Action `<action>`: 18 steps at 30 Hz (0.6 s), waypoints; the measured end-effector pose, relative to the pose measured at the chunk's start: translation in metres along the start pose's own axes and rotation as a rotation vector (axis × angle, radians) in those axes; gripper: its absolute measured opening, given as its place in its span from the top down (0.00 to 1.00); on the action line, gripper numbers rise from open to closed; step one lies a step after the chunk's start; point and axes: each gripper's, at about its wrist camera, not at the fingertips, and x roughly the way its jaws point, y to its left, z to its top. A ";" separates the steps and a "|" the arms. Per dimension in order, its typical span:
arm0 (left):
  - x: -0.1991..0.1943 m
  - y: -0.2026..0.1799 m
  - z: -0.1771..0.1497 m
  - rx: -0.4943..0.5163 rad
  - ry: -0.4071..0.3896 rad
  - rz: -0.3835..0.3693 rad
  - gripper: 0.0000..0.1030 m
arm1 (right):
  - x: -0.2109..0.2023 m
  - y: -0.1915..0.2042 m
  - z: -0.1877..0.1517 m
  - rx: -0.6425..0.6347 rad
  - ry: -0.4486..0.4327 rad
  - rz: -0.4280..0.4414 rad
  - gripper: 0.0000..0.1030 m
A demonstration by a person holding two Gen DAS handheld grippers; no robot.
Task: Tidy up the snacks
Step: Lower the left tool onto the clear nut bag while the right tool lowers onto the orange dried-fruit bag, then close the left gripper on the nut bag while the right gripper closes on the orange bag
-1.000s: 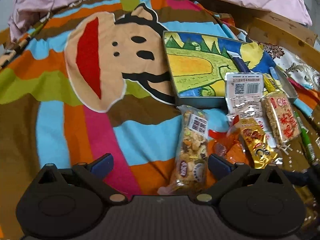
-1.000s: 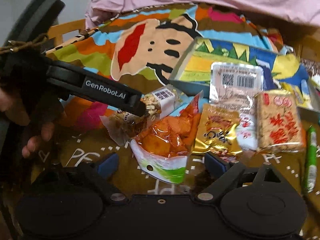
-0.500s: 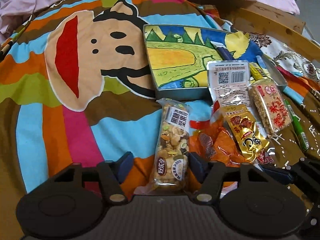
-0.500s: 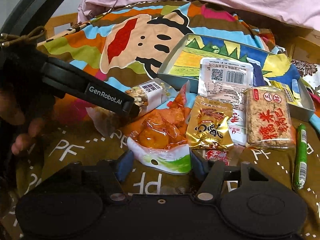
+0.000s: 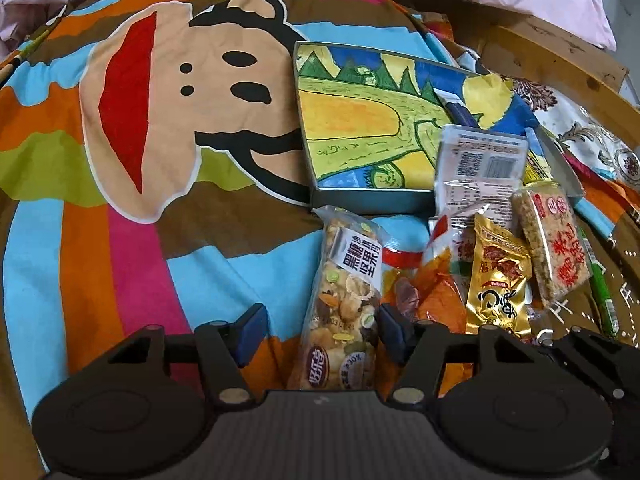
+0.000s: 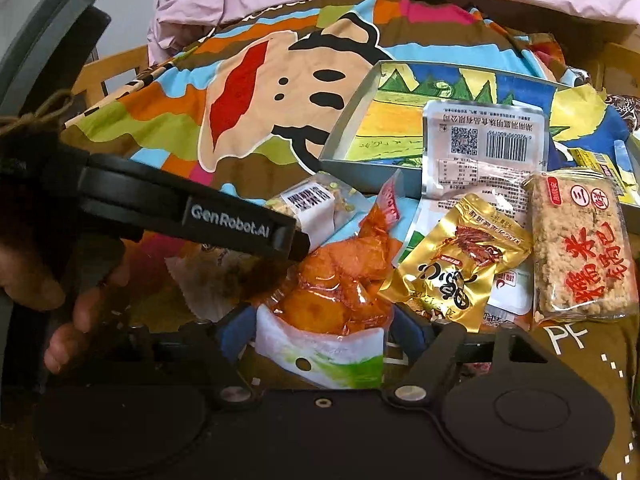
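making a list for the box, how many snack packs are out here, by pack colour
clear nut mix pack: 1
orange pack: 1
gold pack: 1
silver-white barcode pack: 1
clear rice cake pack: 1
total: 5 that show clearly; more wrappers lie partly hidden beneath, not counted

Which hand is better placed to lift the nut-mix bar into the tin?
Left. The left gripper already straddles the nut-mix bar, facing the tin; the right gripper brackets the orange snack bag.
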 end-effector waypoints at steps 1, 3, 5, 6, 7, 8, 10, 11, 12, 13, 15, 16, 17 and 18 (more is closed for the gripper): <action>0.000 0.000 0.000 -0.005 0.000 -0.001 0.40 | 0.000 0.001 -0.001 -0.006 0.000 -0.004 0.29; -0.001 0.000 0.000 -0.003 -0.002 0.004 0.44 | -0.003 0.001 -0.003 -0.019 0.000 -0.014 0.30; -0.004 -0.001 -0.001 0.000 -0.002 0.009 0.48 | -0.007 -0.002 -0.004 -0.014 0.008 -0.009 0.31; -0.005 -0.001 0.000 -0.001 0.001 0.010 0.52 | -0.010 -0.004 -0.006 -0.012 0.015 -0.003 0.31; -0.007 -0.001 0.000 -0.006 0.006 0.009 0.55 | -0.014 -0.007 -0.007 -0.014 0.025 0.006 0.31; -0.009 0.000 0.000 -0.015 0.014 0.001 0.57 | -0.019 -0.009 -0.008 -0.021 0.043 0.020 0.31; -0.011 0.001 0.002 -0.035 0.033 -0.022 0.59 | -0.029 -0.013 -0.010 -0.052 0.082 0.052 0.31; -0.012 0.002 0.002 -0.040 0.049 -0.038 0.59 | -0.034 -0.013 -0.010 -0.075 0.098 0.064 0.30; -0.012 0.001 0.002 -0.041 0.058 -0.044 0.59 | -0.037 -0.013 -0.011 -0.089 0.109 0.071 0.30; -0.011 0.002 0.002 -0.037 0.058 -0.044 0.59 | -0.040 -0.014 -0.011 -0.086 0.107 0.073 0.29; -0.010 0.001 0.002 -0.038 0.057 -0.043 0.58 | -0.040 -0.015 -0.010 -0.056 0.099 0.077 0.25; -0.009 0.000 0.002 -0.040 0.056 -0.041 0.58 | -0.039 -0.014 -0.009 -0.047 0.094 0.075 0.23; -0.009 0.000 0.003 -0.037 0.053 -0.040 0.58 | -0.039 -0.014 -0.009 -0.042 0.084 0.066 0.20; -0.009 -0.001 0.003 -0.031 0.048 -0.035 0.58 | -0.038 -0.014 -0.009 -0.039 0.071 0.052 0.19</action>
